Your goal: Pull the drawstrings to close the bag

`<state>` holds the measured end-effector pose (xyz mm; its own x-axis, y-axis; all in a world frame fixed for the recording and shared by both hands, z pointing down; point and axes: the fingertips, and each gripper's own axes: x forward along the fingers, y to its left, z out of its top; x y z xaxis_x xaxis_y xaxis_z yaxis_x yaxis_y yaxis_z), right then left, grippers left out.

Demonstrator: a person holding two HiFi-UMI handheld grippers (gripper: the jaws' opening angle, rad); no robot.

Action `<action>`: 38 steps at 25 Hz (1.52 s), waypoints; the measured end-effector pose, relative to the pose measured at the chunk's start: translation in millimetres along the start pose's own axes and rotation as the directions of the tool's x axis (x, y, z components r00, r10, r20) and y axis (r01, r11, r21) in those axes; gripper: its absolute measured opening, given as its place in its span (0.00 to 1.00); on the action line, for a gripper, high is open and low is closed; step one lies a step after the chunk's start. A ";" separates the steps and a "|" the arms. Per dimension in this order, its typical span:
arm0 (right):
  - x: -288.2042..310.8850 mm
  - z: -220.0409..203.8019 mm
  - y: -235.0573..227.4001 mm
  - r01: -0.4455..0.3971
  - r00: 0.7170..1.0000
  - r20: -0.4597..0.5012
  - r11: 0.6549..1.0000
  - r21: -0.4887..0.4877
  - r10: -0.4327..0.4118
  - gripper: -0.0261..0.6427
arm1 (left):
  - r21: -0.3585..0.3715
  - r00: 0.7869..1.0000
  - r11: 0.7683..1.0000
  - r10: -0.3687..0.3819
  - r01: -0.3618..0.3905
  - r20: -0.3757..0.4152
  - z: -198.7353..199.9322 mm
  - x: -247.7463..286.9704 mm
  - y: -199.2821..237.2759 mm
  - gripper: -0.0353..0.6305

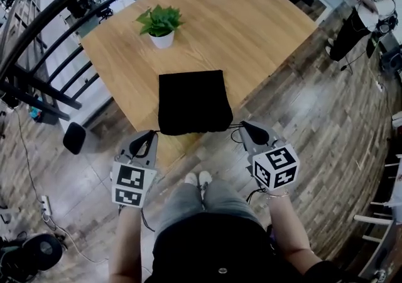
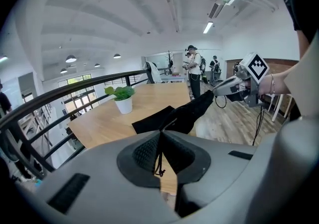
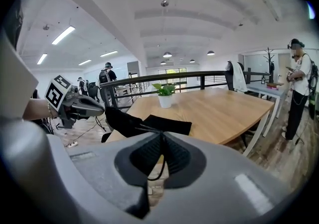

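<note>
In the head view the black bag (image 1: 191,102) sits mid-frame at the near edge of the wooden table (image 1: 264,30), below a potted plant (image 1: 161,24), with the left gripper (image 1: 152,133) at its lower left corner and the right gripper (image 1: 245,126) at its lower right. In the left gripper view the jaws, at lower centre, are clenched on the left drawstring (image 2: 160,161), a thin black cord running up to the bag's raised corner. In the right gripper view the jaws at lower centre are likewise pinched on the right drawstring (image 3: 162,164), which leads to the bag at centre left.
</note>
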<state>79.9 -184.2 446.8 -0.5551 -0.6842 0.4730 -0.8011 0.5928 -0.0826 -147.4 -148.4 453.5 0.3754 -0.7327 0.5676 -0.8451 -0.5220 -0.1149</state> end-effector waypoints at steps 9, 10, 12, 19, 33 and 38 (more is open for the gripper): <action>-17.0 22.8 -5.4 0.025 0.998 0.065 0.999 0.034 -0.028 0.04 | -0.012 0.997 0.999 0.041 -0.040 0.069 18.2 -17.0 4.6 0.09; -18.3 24.6 -5.9 0.028 0.997 0.069 0.999 0.032 -0.030 0.04 | -0.014 0.996 0.999 0.048 -0.047 0.077 20.4 -18.8 5.8 0.09; -20.4 26.9 -6.8 0.030 0.997 0.074 0.999 0.027 -0.032 0.04 | -0.021 0.994 0.998 0.060 -0.059 0.090 23.1 -22.2 7.0 0.09; -28.9 39.5 -11.7 0.044 0.993 0.110 0.998 0.036 -0.048 0.04 | -0.038 0.988 0.996 0.089 -0.085 0.129 32.7 -28.6 14.1 0.09; -43.0 56.9 -15.1 0.083 0.982 0.167 0.995 0.049 -0.090 0.04 | -0.084 0.969 0.988 0.144 -0.129 0.200 47.3 -46.9 31.4 0.09; -47.4 58.0 -19.8 0.091 0.980 0.175 0.994 0.061 -0.100 0.04 | -0.095 0.966 0.986 0.156 -0.139 0.207 49.0 -51.2 35.0 0.09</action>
<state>109.0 -188.1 375.1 -0.5025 -0.8038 0.3185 -0.8603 0.5013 -0.0923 -177.5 -150.5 380.5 0.3098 -0.8795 0.3613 -0.9214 -0.3715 -0.1142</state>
